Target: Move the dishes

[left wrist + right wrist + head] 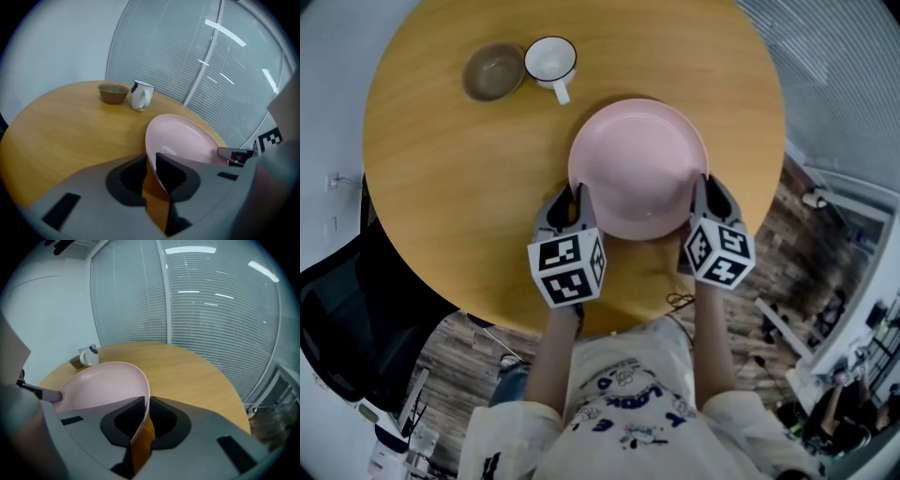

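You hold the pink plate [637, 169] with both tools. Your left tool [572, 204] is shut tight on the plate's left rim. Your right tool [703, 192] is shut tight on its right rim. The plate is at the near side of the round worktop [431, 178]. A brown bowl [492, 72] and a white cup [551, 59] sit side by side at the far edge, well apart from the plate

A person at six o'clock in the head view wears a cream short-sleeved T-shirt [628, 412] printed with blue lettering and small cartoon figures. The left gripper [572, 202] and right gripper [703, 187] have grey moulded bodies with dark ribbed pads. Each carries a white cube, the left cube [567, 269] and the right cube [719, 253], patterned with black square markers.
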### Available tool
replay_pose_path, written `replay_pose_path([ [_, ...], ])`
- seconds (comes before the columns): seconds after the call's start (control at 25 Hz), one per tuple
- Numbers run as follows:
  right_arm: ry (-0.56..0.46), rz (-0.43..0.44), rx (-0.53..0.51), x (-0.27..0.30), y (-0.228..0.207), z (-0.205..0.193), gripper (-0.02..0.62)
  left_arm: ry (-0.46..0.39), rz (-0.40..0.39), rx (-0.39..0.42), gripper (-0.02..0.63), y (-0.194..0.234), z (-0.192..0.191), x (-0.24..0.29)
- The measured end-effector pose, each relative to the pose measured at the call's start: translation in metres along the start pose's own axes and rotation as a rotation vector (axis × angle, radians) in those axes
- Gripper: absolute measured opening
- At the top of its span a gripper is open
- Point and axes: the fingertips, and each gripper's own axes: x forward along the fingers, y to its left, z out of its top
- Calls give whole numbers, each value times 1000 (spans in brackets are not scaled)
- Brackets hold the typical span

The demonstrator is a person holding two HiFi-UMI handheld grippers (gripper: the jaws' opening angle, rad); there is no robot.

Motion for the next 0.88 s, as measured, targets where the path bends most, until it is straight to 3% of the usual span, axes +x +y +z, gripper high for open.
replay_pose_path([
  [0.48,-9,47,-17,-11,12,13,32,-29,40,-37,51,6,6,-18],
  [0.88,-45,163,-96,-24,68,37,32,-133,136,-116,50,41,16,-71],
])
